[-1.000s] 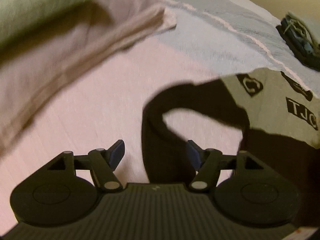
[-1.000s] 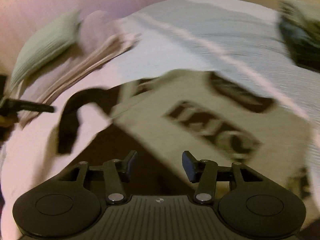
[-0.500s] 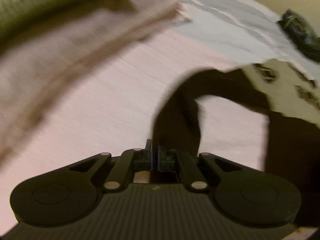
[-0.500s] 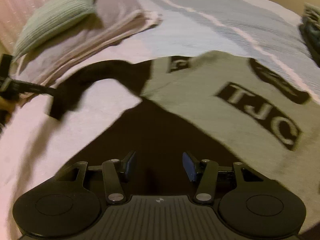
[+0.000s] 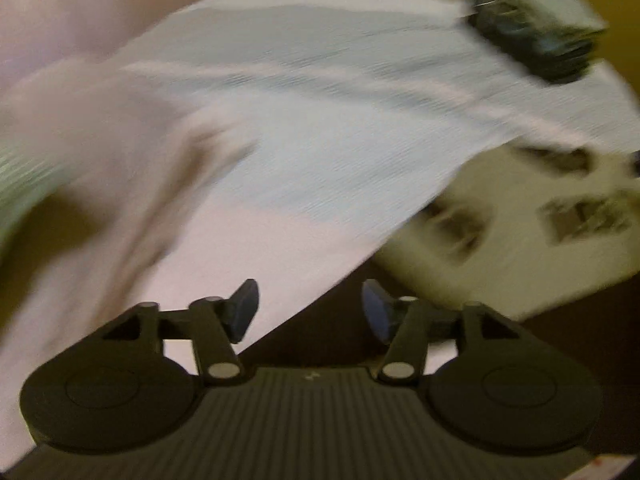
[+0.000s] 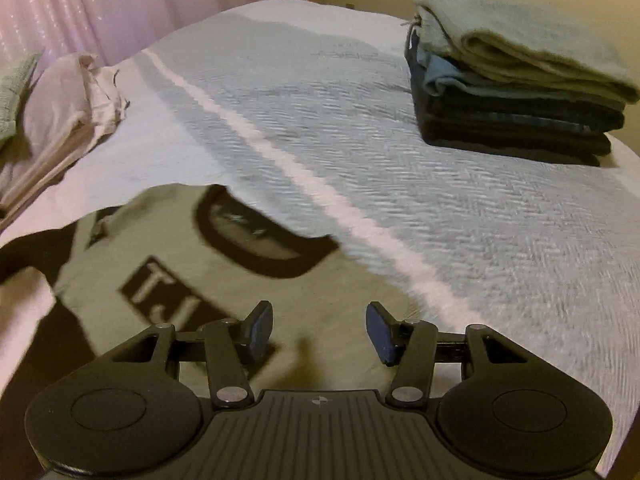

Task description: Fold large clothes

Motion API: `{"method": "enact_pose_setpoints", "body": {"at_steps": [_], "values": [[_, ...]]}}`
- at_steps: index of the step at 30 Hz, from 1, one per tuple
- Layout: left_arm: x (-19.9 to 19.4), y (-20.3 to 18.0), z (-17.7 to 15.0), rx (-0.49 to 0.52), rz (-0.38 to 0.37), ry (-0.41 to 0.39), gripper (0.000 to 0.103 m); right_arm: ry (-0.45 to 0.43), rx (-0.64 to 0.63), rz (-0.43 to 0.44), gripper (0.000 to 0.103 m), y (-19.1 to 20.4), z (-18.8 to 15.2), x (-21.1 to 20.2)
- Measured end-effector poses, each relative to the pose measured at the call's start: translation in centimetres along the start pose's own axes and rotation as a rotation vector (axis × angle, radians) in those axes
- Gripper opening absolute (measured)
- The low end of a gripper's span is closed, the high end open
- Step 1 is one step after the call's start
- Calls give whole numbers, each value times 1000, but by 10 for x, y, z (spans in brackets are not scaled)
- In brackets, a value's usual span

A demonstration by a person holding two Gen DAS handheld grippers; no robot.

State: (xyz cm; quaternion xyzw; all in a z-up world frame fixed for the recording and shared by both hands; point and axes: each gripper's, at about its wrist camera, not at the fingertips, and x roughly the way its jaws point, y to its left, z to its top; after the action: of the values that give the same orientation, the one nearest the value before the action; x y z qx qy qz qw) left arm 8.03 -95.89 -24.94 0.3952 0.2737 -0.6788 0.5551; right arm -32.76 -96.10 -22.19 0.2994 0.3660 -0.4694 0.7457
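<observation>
The beige-and-black printed T-shirt (image 6: 168,280) lies flat at the near edge of the pale woven-covered bed (image 6: 400,152). A stack of folded green, blue and dark clothes (image 6: 516,80) sits at its far right corner. The left gripper (image 5: 310,312) and right gripper (image 6: 320,332) both hover above the shirt, fingers spread, holding nothing.

I'm reading white letters "TJ" in a dark block on the grey shirt (image 6: 168,248) in my right wrist view, further letters hidden behind the finger, my left wrist view too blurred, dark patches on the same shirt (image 5: 520,240) unreadable
</observation>
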Motion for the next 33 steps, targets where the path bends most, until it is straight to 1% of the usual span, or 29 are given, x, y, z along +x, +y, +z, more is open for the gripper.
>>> {"method": "enact_pose_setpoints", "body": {"at_steps": [1, 3, 6, 8, 10, 13, 14, 15, 16, 17, 19, 21, 22, 25, 26, 27, 30, 32, 33], "values": [[16, -16, 15, 10, -51, -9, 62, 0, -12, 6, 50, -8, 2, 6], [50, -43, 43, 28, -151, -15, 63, 5, -41, 38, 50, -19, 7, 20], [94, -71, 73, 67, -227, 5, 64, 45, -95, 113, 51, -32, 16, 44], [119, -85, 88, 84, -295, 36, 64, 77, -120, 165, 52, -40, 20, 58], [139, -94, 97, 101, -327, 77, 66, 110, -121, 220, 52, -49, 22, 67], [163, -105, 108, 132, -349, 147, 65, 137, -49, 296, 51, -62, 21, 75], [169, -110, 111, 143, -348, 166, 63, 136, -24, 314, 49, -64, 20, 74], [170, -110, 110, 150, -360, 180, 59, 138, -1, 332, 45, -67, 19, 74], [174, -112, 112, 157, -369, 196, 55, 141, 18, 345, 32, -69, 18, 74], [174, -112, 112, 170, -361, 205, 50, 143, 29, 348, 26, -70, 19, 74], [173, -112, 114, 172, -358, 212, 22, 137, 39, 346, 24, -72, 19, 75], [169, -111, 115, 177, -361, 209, 12, 128, 54, 339, 24, -74, 22, 75], [167, -112, 115, 181, -357, 200, 8, 123, 65, 346, 25, -74, 22, 76], [157, -115, 114, 197, -338, 163, 5, 132, 64, 367, 24, -72, 22, 81], [152, -116, 113, 199, -325, 142, 5, 132, 56, 358, 6, -69, 22, 80], [145, -115, 112, 189, -322, 124, 5, 126, 38, 343, 3, -65, 24, 76], [111, -111, 109, 170, -281, 40, 4, 40, -61, 305, 3, -46, 35, 40], [73, -105, 107, 139, -248, -32, 4, -35, -165, 268, 2, -28, 43, 7], [53, -102, 105, 130, -229, -63, 4, -68, -196, 268, 2, -21, 46, -10]]}}
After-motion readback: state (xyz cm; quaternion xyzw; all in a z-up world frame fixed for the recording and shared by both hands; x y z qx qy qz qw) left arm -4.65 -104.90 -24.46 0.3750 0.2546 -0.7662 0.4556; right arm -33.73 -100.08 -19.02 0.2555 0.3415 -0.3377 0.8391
